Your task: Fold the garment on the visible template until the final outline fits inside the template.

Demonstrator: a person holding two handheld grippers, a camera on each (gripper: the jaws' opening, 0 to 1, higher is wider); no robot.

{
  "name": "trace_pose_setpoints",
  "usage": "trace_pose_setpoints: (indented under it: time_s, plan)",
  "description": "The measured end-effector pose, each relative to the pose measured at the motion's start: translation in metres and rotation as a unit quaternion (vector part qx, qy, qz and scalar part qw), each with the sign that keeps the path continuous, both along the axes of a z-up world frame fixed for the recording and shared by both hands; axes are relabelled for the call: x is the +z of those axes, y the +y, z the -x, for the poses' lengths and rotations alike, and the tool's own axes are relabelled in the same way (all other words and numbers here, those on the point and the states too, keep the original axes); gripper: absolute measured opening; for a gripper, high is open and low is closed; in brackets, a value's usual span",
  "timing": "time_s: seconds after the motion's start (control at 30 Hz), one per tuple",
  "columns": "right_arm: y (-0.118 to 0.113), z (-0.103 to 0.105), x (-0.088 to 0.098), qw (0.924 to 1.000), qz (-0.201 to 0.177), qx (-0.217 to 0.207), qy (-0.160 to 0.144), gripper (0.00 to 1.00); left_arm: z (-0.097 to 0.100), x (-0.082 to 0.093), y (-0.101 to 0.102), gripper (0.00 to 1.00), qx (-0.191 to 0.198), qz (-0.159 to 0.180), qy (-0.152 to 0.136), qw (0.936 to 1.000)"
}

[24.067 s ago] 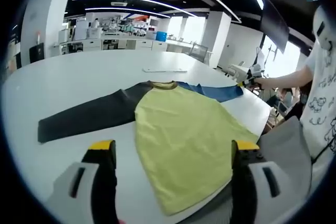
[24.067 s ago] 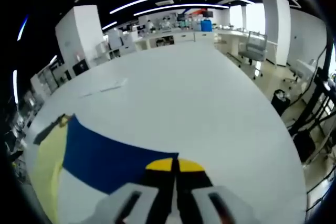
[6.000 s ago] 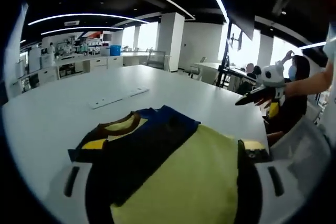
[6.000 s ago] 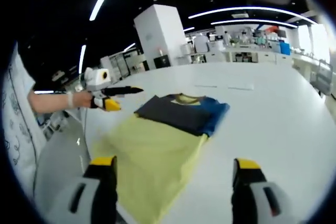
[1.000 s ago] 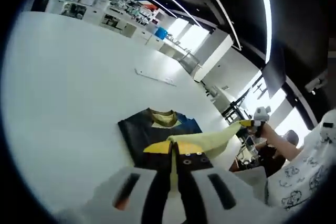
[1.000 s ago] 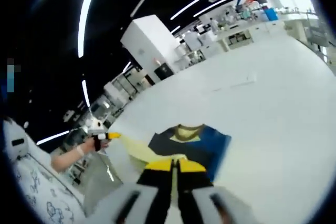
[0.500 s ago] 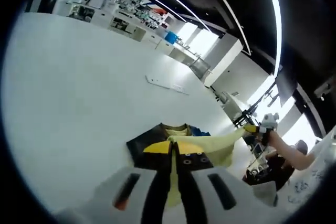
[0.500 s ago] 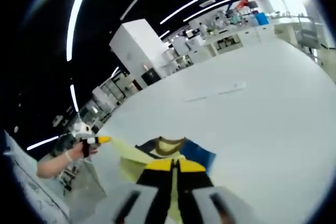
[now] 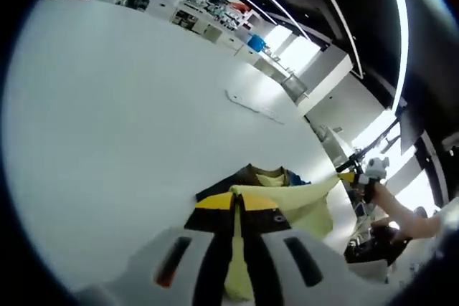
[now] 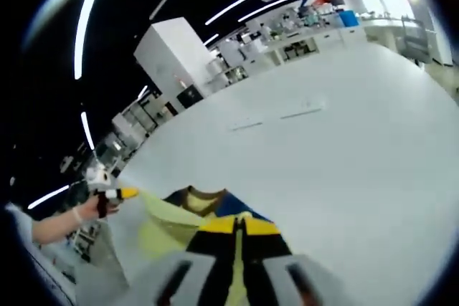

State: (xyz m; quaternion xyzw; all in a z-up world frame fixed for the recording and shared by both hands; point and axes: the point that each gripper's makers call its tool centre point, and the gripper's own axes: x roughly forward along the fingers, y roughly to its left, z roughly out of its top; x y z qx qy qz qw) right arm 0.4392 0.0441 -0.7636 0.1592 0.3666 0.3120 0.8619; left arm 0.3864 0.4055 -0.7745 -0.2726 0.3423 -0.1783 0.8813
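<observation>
The garment is a yellow shirt [image 9: 305,202] with a dark sleeve [image 9: 221,190] and a blue sleeve [image 10: 240,208] folded across its chest, lying on the white table [image 9: 107,105]. Its collar [image 9: 270,176] faces away from me. My left gripper [image 9: 235,204] is shut on one corner of the yellow hem, lifted over the shirt. My right gripper [image 10: 237,226] is shut on the other hem corner. The hem stretches taut between them. In the left gripper view the right gripper [image 9: 349,175] shows at the right; in the right gripper view the left gripper [image 10: 123,193] shows at the left.
A flat white strip [image 9: 254,105] lies on the table beyond the shirt, also seen as the strip [image 10: 301,114] in the right gripper view. The table edge [image 10: 430,198] curves away at the right. Office benches [image 10: 315,26] stand far behind. A person's hand [image 10: 79,214] holds the left gripper.
Both grippers, still shut on the yellow hem, have carried it further toward the collar. The yellow fabric now covers more of the folded dark and blue sleeves.
</observation>
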Motion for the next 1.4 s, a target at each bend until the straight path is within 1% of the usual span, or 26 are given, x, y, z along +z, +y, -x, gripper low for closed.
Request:
trace_pose_setpoints:
  time_s: [0.1,0.17,0.3,0.4,0.43,0.53,0.63,0.77,0.83,0.93,0.97,1.1,1.23,1.33,1.37,1.4]
  plan:
    - [0.002,-0.002,-0.014,0.9999,0.012,-0.001,0.011,0.0,-0.002,-0.013,0.001,0.0,0.008,0.001,0.013,0.9999]
    - [0.004,0.0,-0.019,0.9997,0.021,-0.001,0.012,0.0,-0.002,-0.02,0.001,0.0,0.011,-0.002,0.019,0.9998]
    - [0.001,-0.003,-0.034,0.9995,0.019,-0.016,0.021,0.0,-0.003,-0.03,0.004,0.0,0.018,-0.016,0.028,0.9993]
    - [0.001,0.001,-0.04,0.9992,0.017,-0.02,0.028,0.0,-0.004,-0.035,0.004,0.0,0.029,-0.011,0.032,0.999]
    - [0.0,0.001,-0.047,0.9991,0.02,-0.021,0.032,0.0,-0.004,-0.037,0.003,0.0,0.031,-0.015,0.035,0.9988]
    - [0.0,0.005,-0.052,0.9987,0.024,-0.022,0.04,0.0,-0.003,-0.046,0.002,0.0,0.033,-0.026,0.04,0.9983]
    - [-0.001,0.008,-0.058,0.9985,0.024,-0.023,0.045,0.0,-0.002,-0.048,0.003,0.0,0.033,-0.022,0.044,0.9982]
    - [-0.002,0.01,-0.057,0.9984,0.024,-0.02,0.047,0.0,0.0,-0.048,0.004,0.0,0.03,-0.019,0.05,0.9982]
    - [-0.001,0.011,-0.057,0.9984,0.024,-0.019,0.047,0.0,0.0,-0.047,0.004,0.0,0.025,-0.025,0.048,0.9982]
    - [-0.001,0.011,-0.058,0.9984,0.028,-0.017,0.047,0.0,-0.001,-0.05,0.003,0.0,0.012,-0.047,0.045,0.9978]
    - [-0.001,0.011,-0.058,0.9983,0.028,-0.018,0.047,0.0,-0.001,-0.05,0.0,0.0,0.01,-0.048,0.045,0.9978]
    - [-0.002,0.012,-0.063,0.9981,0.035,-0.012,0.049,0.0,0.0,-0.048,-0.001,0.0,0.001,-0.054,0.039,0.9978]
    - [-0.003,0.014,-0.063,0.9981,0.039,-0.003,0.046,0.0,0.002,-0.047,-0.001,0.0,-0.012,-0.054,0.033,0.9979]
    - [-0.002,0.015,-0.063,0.9983,0.038,0.002,0.044,0.0,0.004,-0.043,-0.002,0.0,-0.019,-0.057,0.02,0.998]
    - [-0.001,0.016,-0.062,0.9984,0.038,0.008,0.041,0.0,0.004,-0.041,-0.005,0.0,-0.026,-0.053,0.01,0.9982]
    - [0.0,0.016,-0.06,0.9985,0.038,0.016,0.035,0.0,0.004,-0.04,-0.006,0.0,-0.031,-0.05,0.006,0.9982]
